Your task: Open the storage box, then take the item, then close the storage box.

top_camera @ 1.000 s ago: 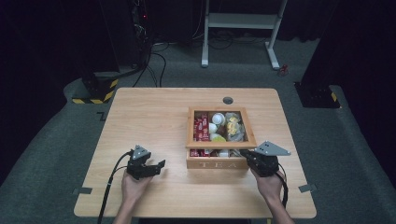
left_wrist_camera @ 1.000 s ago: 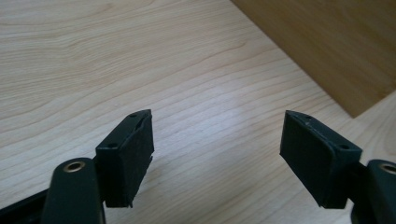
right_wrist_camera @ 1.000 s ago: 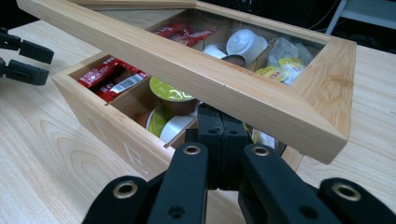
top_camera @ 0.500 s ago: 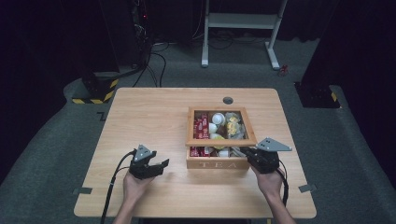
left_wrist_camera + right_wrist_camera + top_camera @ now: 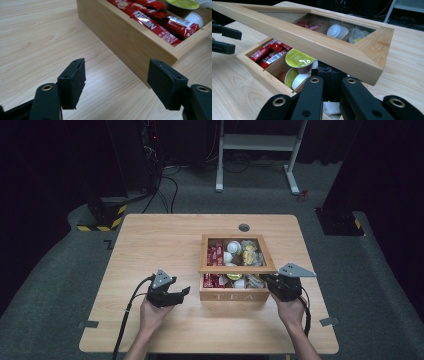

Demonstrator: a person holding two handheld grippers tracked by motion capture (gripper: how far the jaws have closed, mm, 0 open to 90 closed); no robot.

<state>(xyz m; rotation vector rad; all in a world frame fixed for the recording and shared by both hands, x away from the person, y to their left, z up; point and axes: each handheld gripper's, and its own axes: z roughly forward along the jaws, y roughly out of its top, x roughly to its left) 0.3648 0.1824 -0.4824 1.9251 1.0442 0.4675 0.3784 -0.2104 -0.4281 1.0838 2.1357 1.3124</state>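
A wooden tea box (image 5: 235,295) marked TEA sits at the table's middle right. Its glass-paned lid (image 5: 237,269) is tilted up at the front. My right gripper (image 5: 270,283) is at the box's front right corner, jaws together under the raised lid (image 5: 312,42), with its tips (image 5: 330,75) hidden beneath the frame. Red sachets (image 5: 268,53) and green-topped pods (image 5: 299,60) lie inside. My left gripper (image 5: 184,291) is open just left of the box, holding nothing. In the left gripper view its jaws (image 5: 116,83) face the box's side wall (image 5: 120,32).
The wooden table (image 5: 150,245) has bare room to the left and in front of the box. A small round grommet (image 5: 244,227) sits behind the box. Black cables trail from both grippers toward the near edge.
The lid's front edge has risen a little over the right gripper. My left gripper has crept slightly right, toward the box.
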